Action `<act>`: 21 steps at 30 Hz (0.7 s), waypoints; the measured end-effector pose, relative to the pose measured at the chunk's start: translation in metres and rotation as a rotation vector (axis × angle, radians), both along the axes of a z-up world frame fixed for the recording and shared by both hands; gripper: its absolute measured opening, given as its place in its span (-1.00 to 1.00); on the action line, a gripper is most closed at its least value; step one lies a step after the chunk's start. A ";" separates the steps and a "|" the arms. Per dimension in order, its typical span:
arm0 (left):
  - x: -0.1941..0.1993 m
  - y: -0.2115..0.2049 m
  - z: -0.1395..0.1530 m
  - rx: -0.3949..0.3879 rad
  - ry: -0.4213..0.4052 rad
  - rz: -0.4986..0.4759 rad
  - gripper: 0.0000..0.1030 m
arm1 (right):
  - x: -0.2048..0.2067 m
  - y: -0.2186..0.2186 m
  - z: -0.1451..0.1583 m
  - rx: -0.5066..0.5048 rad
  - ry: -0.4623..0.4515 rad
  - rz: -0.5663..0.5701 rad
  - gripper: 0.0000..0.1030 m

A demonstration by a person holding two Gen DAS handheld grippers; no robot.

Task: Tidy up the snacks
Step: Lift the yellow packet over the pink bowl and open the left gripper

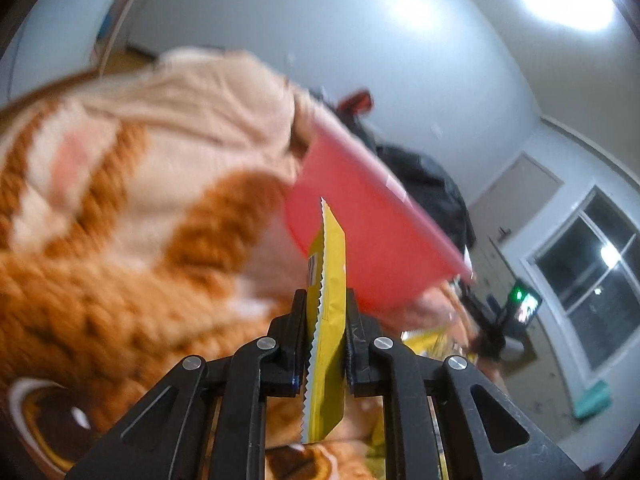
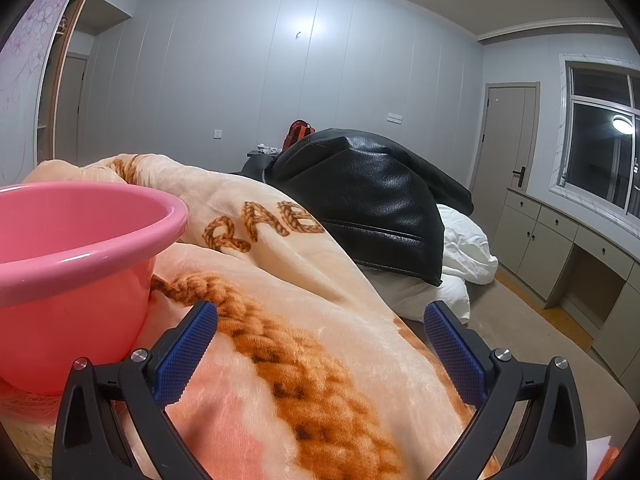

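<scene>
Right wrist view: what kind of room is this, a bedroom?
Most likely a bedroom. A plush blanket and white duvet lie on what looks like a bed, a black leather jacket is thrown over it, and a wardrobe stands at left.

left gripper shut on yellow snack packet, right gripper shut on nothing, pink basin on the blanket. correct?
One error: the right gripper is open, not shut. The right wrist view shows its blue pads spread wide apart with only the blanket between them. The left gripper is shut on the yellow snack packet, and the pink basin sits by the blanket.
</scene>
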State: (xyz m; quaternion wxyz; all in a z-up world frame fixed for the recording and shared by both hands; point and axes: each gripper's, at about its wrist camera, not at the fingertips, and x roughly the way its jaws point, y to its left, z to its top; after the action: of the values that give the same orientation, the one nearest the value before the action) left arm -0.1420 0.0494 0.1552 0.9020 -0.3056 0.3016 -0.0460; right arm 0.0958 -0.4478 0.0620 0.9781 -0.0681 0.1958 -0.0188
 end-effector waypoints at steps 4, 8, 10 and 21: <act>0.003 -0.014 0.028 0.123 -0.088 0.022 -0.79 | 0.001 -0.001 0.001 -0.002 0.000 0.001 0.99; 0.019 -0.061 0.055 0.232 -0.200 0.041 -0.78 | -0.002 0.001 0.002 -0.009 -0.005 -0.004 0.99; 0.036 -0.079 0.070 0.284 -0.252 0.044 -0.78 | -0.001 0.001 0.003 -0.012 -0.006 -0.005 0.99; 0.097 -0.147 0.090 0.399 -0.604 -0.009 -0.78 | -0.002 0.002 0.002 -0.010 -0.007 -0.006 0.99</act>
State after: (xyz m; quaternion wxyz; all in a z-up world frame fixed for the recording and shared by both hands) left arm -0.0448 -0.0977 0.2455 0.9921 -0.0949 0.0260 -0.0784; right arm 0.0935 -0.4461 0.0641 0.9784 -0.0721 0.1924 -0.0231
